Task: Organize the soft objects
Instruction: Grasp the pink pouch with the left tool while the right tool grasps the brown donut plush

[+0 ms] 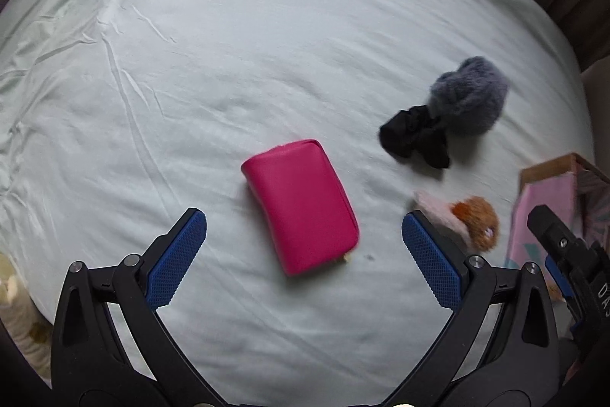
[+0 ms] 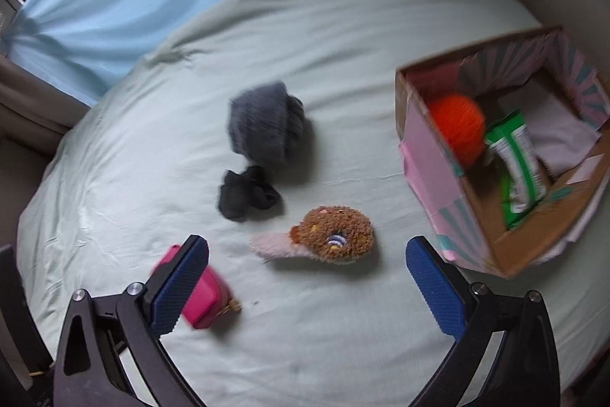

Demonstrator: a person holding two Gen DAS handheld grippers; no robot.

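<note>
Bed (image 1: 228, 63) bears pouch (image 1: 301, 205), socks (image 1: 415, 136), hat (image 1: 469, 94), plush (image 2: 331, 235), box (image 2: 431, 155).

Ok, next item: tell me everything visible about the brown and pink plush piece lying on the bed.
The plush piece is a fuzzy item in two parts: a rounded brown, curly-textured end with small coloured specks and a striped bead-like detail, and a flatter pale pink fleecy end pointing toward the pink pouch. It lies flat on the pale green sheet, ahead of the open right gripper, which does not touch it. It sits apart from the black sock bundle and the cardboard box. The left wrist view shows it partly hidden behind a blue finger pad.
</note>
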